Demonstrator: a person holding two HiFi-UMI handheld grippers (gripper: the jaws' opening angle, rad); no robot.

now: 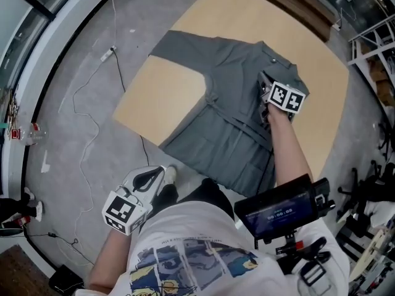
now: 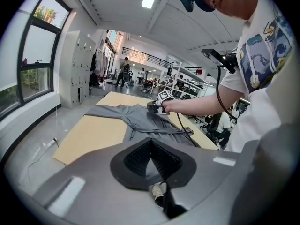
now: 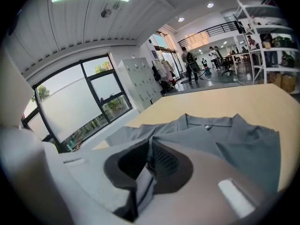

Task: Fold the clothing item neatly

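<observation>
Head view: the right gripper [image 1: 265, 90] pinches a fold of the grey button shirt [image 1: 216, 73] on the wooden table [image 1: 160, 97]; the left gripper [image 1: 162, 175] hangs off-table, jaws together, empty.

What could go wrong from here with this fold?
1. The right tool is shut on only a thin pinch of the grey garment, so the cloth may slip out or bunch when pulled.
2. The left tool is shut, empty and off the table, so nothing pins the garment. It may slide, and its hem lies at the table's near edge.
</observation>
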